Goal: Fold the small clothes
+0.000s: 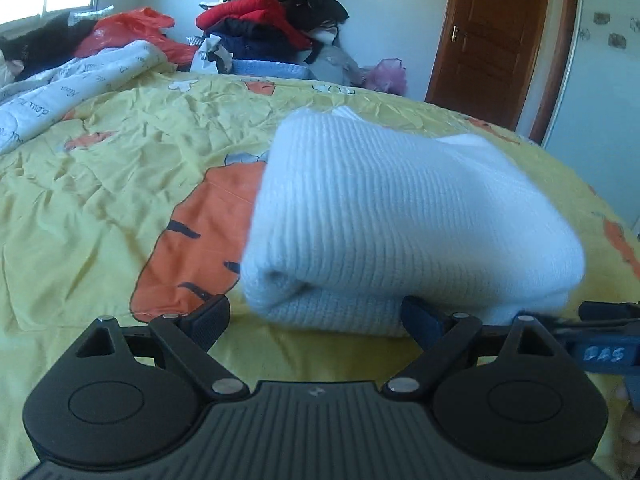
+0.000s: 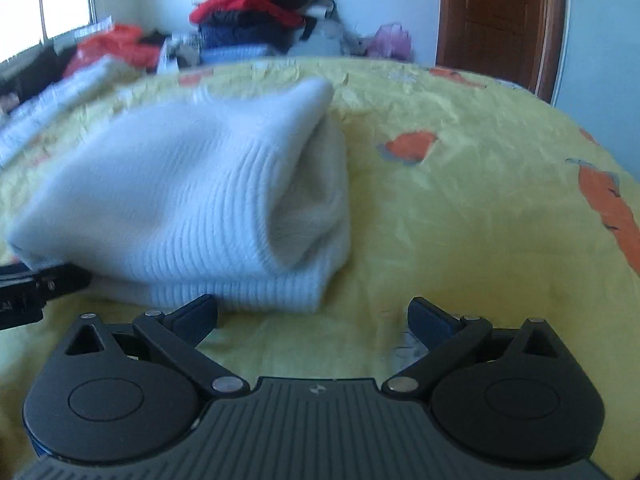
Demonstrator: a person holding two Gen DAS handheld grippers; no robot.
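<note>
Both tongs tilt down toward the bed [image 1: 100, 168]. The left tongs [image 1: 316, 316] stand spread with nothing pinched, at the near edge of the folded white sweater [image 1: 400, 216], which lies on the yellow carrot-print sheet. The right tongs [image 2: 312, 316] are spread too, empty, just beside the sweater's right end. Blurred handwriting on a blue label [image 1: 604, 354] seems to read "DAS"
</note>
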